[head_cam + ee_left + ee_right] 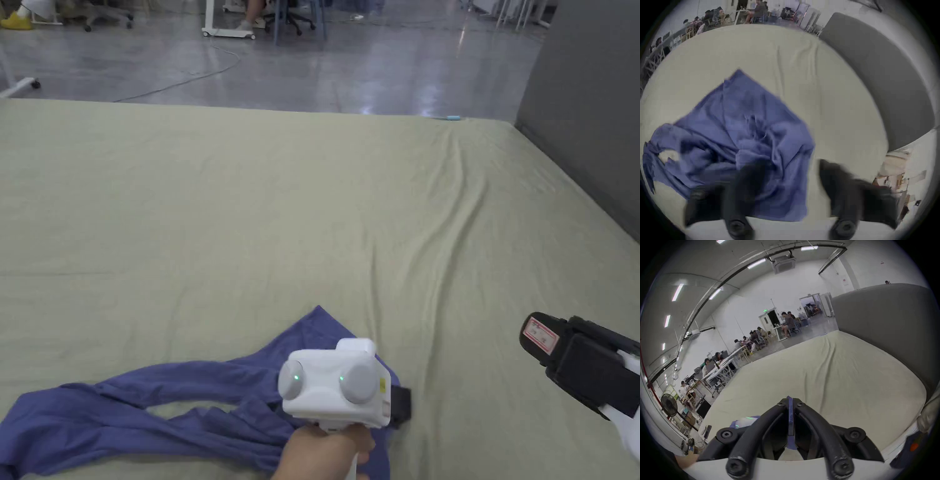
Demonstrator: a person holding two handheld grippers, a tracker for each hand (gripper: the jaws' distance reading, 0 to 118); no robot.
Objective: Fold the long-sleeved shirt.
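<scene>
The blue long-sleeved shirt (pixel 156 406) lies crumpled at the near left of the pale green sheet (pixel 312 206), with one corner pointing away from me. A hand holds my left gripper (pixel 400 403), a white body with black jaws, low over the shirt's right edge. In the left gripper view it (pixel 790 164) is open: one jaw hangs over the shirt (pixel 745 121), the other over bare sheet. My right gripper (pixel 540 334) hovers to the right, away from the shirt. In its own view it (pixel 790 400) is shut, with a thin blue strip between the jaws.
The sheet-covered surface stretches far ahead and to both sides. A grey panel (pixel 587 112) stands along its right edge. Beyond the far edge is shiny floor (pixel 375 62), with desks, chairs and seated people (pixel 786 322) in the distance.
</scene>
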